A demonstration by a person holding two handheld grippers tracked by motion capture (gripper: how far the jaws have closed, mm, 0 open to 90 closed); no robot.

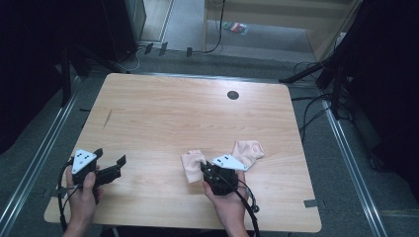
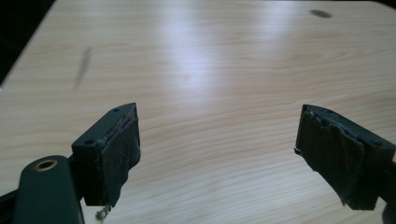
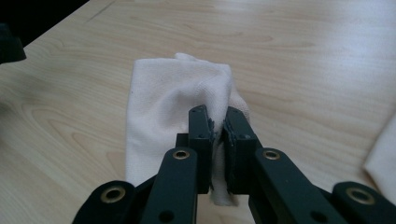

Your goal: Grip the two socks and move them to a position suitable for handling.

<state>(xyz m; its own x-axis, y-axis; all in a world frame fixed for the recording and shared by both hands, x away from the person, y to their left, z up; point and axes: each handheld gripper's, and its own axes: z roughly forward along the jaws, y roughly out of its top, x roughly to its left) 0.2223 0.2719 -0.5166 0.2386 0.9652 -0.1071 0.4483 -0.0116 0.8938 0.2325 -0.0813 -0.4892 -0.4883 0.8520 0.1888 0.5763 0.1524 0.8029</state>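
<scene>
Two hands come in at the near edge of the tabletop (image 1: 163, 106) in the high view, each holding tongs. On the person's left, the left tongs (image 1: 109, 161) sit well away from the nearer sock (image 1: 192, 165), over bare wood, with their jaws spread wide. To the right, the right tongs (image 1: 204, 168) touch that pale pink sock at its near side. A second sock (image 1: 248, 152) of the same colour lies just beyond and to the right of the first, close to it. A small dark round mark (image 1: 232, 95) sits far behind the socks, toward the far edge.

From the left gripper view, the left tongs (image 2: 217, 149) stand wide apart with bare tabletop (image 2: 210, 70) between the pads.

From the right gripper view, the right tongs (image 3: 218, 135) are pressed together, pinching a fold of the nearer sock (image 3: 163, 98), whose cloth bunches up around the jaws. An edge of the second sock (image 3: 383, 154) lies to the right of it.
</scene>
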